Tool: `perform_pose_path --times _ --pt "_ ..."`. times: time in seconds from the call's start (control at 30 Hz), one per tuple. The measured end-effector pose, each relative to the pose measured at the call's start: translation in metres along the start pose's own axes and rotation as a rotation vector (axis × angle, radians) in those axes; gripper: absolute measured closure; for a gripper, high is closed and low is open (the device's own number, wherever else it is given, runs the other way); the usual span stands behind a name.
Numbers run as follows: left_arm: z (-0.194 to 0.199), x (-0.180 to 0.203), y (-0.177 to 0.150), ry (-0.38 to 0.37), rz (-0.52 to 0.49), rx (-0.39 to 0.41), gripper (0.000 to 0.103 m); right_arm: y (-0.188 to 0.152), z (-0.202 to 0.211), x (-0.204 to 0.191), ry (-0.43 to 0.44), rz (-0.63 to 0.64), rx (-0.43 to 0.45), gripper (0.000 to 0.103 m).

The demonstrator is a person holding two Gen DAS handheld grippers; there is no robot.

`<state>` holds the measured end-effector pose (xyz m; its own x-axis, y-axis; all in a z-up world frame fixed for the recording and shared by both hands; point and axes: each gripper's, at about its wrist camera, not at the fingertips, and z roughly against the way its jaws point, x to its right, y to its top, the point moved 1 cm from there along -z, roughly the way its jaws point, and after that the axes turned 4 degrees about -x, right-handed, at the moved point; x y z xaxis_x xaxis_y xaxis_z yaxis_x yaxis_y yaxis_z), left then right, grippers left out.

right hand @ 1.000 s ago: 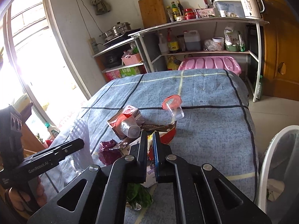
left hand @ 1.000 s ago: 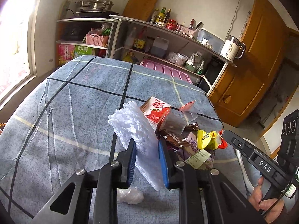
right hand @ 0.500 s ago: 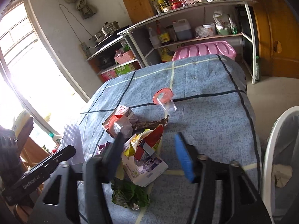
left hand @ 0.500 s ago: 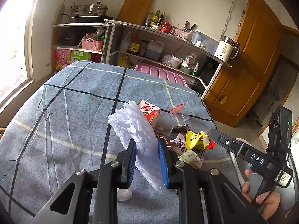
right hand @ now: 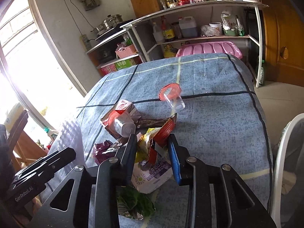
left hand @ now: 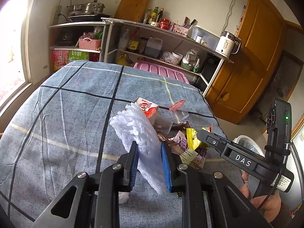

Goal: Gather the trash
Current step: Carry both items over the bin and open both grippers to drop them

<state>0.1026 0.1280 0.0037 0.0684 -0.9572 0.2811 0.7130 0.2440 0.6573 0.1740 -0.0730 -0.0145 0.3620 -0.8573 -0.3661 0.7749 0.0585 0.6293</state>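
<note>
Two grippers busy: left gripper (left hand: 149, 164) pinches white foam netting (left hand: 139, 136) beside the wrapper pile; right gripper (right hand: 153, 155), spread, should drop squarely over the yellow-red snack wrapper (right hand: 152, 142) before squeezing.

Your left gripper (left hand: 149, 161) is clamped, its blue pads (left hand: 165, 163) pressed against both faces of what it holds, fingers pointing forward and level over the work surface. Your right gripper (right hand: 153, 156) stands with its jaws parted, the fingers lowered on either side of the pile and not pressing on it. Your right hand (left hand: 266, 203) wraps the handle of that gripper from below, fingers curled round the grip.
</note>
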Motion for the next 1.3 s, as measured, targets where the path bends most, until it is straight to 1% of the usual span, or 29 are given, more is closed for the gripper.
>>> perform_pose_path --times 0.03,0.17,0.3,0.4,0.5,0.63,0.87,1.0,1.1,1.3 --pt "0.001 0.002 0.0 -0.002 -0.003 0.002 0.079 0.0 0.003 0.0 0.002 -0.001 0.01 0.075" --pt "0.008 0.011 0.002 -0.013 -0.03 0.013 0.079 0.0 0.021 0.007 0.03 -0.025 0.052 0.075" --pt "0.01 0.029 0.005 -0.037 -0.062 0.018 0.079 -0.002 0.04 0.018 0.04 -0.053 0.077 0.075" --pt "0.01 0.046 0.005 -0.06 -0.095 0.013 0.079 -0.006 0.057 0.027 0.033 -0.063 0.098 0.075" --pt "0.006 0.066 0.004 -0.089 -0.138 0.006 0.079 -0.01 0.077 0.035 -0.002 -0.049 0.122 0.075" --pt "0.0 0.096 0.003 -0.145 -0.177 -0.005 0.079 -0.016 0.102 0.057 -0.038 -0.071 0.141 0.075" --pt "-0.016 0.161 -0.004 -0.25 -0.279 -0.045 0.079 -0.031 0.143 0.101 -0.144 -0.105 0.175 0.075" --pt "-0.028 0.196 -0.01 -0.296 -0.326 -0.072 0.079 -0.04 0.16 0.132 -0.202 -0.153 0.184 0.075" --pt "-0.036 0.223 -0.016 -0.337 -0.362 -0.098 0.079 -0.047 0.169 0.152 -0.226 -0.184 0.178 0.075" --pt "-0.06 0.263 -0.026 -0.376 -0.405 -0.156 0.079 -0.059 0.179 0.184 -0.287 -0.22 0.16 0.075"
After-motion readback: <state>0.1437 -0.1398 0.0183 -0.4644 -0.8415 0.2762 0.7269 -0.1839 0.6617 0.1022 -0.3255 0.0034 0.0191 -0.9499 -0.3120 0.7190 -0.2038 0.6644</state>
